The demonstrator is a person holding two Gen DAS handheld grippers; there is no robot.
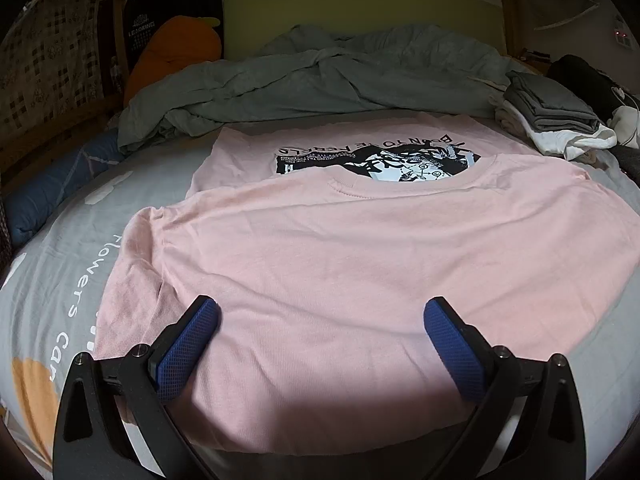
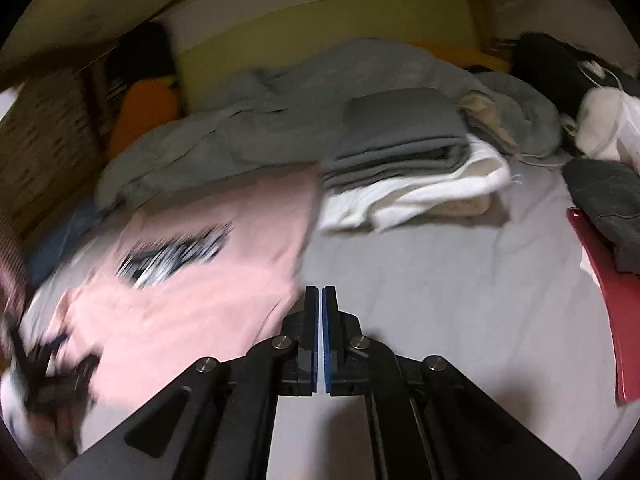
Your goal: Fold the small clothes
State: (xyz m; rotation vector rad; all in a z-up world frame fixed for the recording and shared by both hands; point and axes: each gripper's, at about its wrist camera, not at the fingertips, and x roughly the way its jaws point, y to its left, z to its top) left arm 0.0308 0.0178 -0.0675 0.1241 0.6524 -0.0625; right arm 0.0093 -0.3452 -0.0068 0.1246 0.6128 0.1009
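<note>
Pink T-shirt [image 1: 340,264] lies flat on the bed [image 1: 60,280], folded over (print exposed), collar pointing away, long axis crosswise. Left hand-held gripper [image 1: 320,320] gapes wide above its near edge, empty. Right hand-held gripper [image 2: 322,296] closed, gripping nothing.

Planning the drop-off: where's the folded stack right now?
In the left wrist view, the folded stack sits far right on the bed, beyond the pink T-shirt, beside the rumpled grey duvet.

- Pink T-shirt [image 1: 340,264]: soft matt knitted cloth, faintly creased.
- Left gripper's fingers [image 1: 192,344]: blue rubbery pads, rough gridded texture.
- Bed [image 1: 72,248] sheet: smooth matt printed cloth.
</note>
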